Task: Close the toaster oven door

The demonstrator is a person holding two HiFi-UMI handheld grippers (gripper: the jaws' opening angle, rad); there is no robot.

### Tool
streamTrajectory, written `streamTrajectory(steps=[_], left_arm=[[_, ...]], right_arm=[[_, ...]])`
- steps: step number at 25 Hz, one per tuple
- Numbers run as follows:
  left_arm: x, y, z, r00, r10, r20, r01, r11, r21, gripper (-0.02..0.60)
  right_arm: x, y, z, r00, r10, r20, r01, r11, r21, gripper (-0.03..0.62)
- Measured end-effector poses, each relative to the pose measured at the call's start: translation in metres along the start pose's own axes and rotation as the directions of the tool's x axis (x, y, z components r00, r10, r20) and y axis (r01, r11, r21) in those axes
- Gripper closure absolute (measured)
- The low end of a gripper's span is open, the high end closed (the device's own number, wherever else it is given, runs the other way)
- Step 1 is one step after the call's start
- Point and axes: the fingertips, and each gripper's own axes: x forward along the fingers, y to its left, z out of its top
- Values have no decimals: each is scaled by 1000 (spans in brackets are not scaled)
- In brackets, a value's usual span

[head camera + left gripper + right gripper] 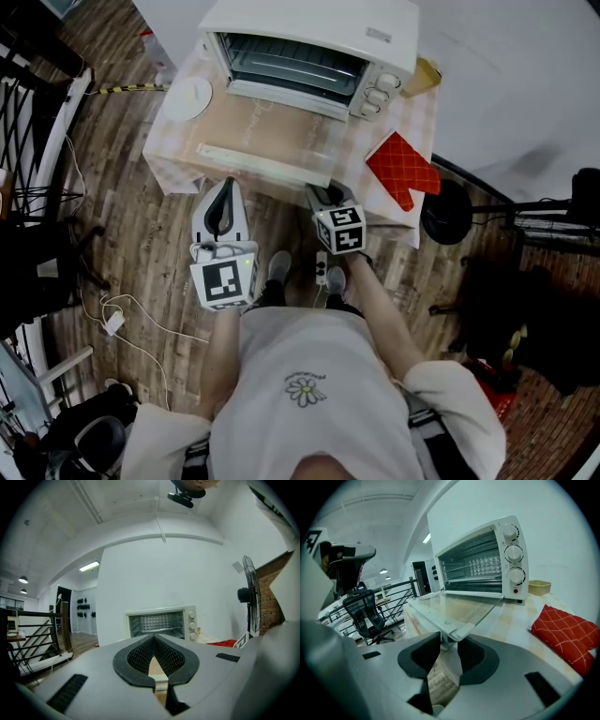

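Note:
A white toaster oven (319, 37) stands at the back of a small table, and its glass door (281, 127) lies open and flat toward me. The door's long white handle (253, 161) runs along the front edge. My right gripper (325, 195) is at the handle's right end. In the right gripper view the handle end (451, 632) sits between the two dark pads, which press on it from both sides (450, 641). My left gripper (224, 187) hangs in front of the table, below the handle, its jaws shut on nothing (152, 639). It faces the oven (161, 623).
A red quilted oven mitt (403, 169) lies on the table right of the door, also in the right gripper view (565, 630). A white plate (187, 97) sits at the table's left, a yellow container (424, 75) beside the oven's knobs. A black fan base (445, 211) stands on the floor at right.

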Motion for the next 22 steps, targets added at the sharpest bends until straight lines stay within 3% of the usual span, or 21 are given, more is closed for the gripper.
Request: streamTrajectory(steps=[13, 22], left_arm=[[-2, 0, -6, 1000, 3, -29, -3, 1000, 3, 566], [-3, 2, 1, 1000, 1, 2, -1, 1000, 6, 566]], right_arm=[[-1, 0, 2, 1000, 1, 1, -1, 1000, 0, 482], [-11, 3, 17, 999, 11, 36, -11, 1000, 0, 482]])
